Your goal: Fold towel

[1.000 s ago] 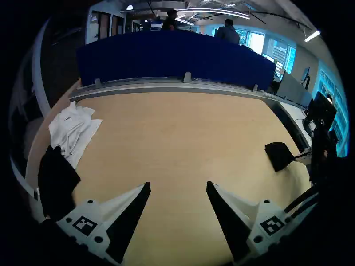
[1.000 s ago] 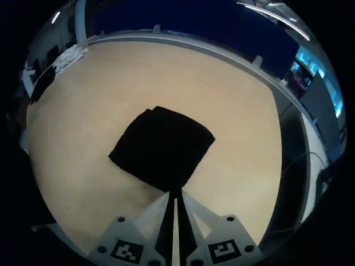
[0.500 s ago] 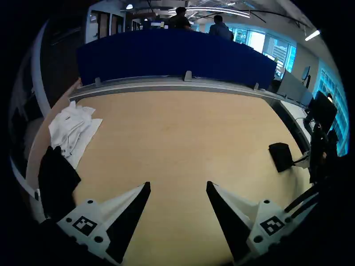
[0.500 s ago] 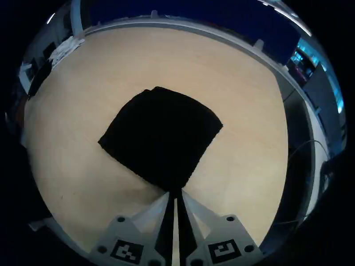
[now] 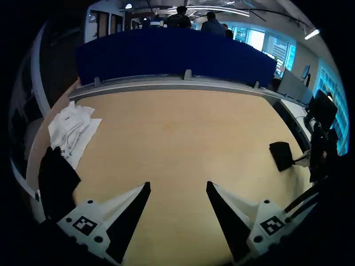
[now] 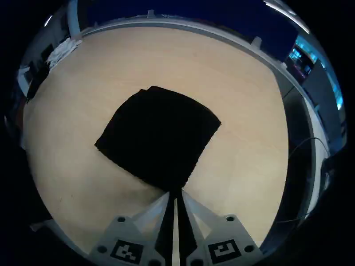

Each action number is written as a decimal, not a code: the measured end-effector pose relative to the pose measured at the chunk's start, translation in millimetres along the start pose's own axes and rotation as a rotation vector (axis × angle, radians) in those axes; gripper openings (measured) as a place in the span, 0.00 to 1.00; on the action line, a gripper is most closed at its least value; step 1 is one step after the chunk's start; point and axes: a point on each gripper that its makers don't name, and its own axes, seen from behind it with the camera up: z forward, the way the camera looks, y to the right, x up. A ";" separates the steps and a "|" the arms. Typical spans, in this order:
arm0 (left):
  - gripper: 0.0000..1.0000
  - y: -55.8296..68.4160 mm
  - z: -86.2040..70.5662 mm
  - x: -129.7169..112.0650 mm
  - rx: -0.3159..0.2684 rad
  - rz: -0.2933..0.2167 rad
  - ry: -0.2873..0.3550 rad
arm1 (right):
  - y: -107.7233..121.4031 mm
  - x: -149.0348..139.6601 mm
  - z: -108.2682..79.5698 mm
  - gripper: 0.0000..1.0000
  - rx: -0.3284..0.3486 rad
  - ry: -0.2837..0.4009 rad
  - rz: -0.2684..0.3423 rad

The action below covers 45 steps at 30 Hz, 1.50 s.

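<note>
Right gripper (image 6: 176, 191) squeezed nearly closed, tips pinching near corner of black towel (image 6: 157, 135). Towel folded into rough square, spread ahead of fingers over wooden table (image 6: 248, 111); can't tell if lying flat or lifted a bit. Left gripper (image 5: 177, 182) gaping wide, nothing between fingers, hanging over tabletop. From left gripper view, towel looks small at far right of table, right gripper touching it. White garment (image 5: 71, 128) and another black cloth (image 5: 55, 177) piled at left table edge. Blue partition (image 5: 177, 55) along back.
</note>
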 end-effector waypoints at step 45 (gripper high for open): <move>0.93 -10.8 8.1 7.6 -0.040 -0.012 0.024 | -8.8 50.7 -48.0 0.89 -0.106 0.150 0.057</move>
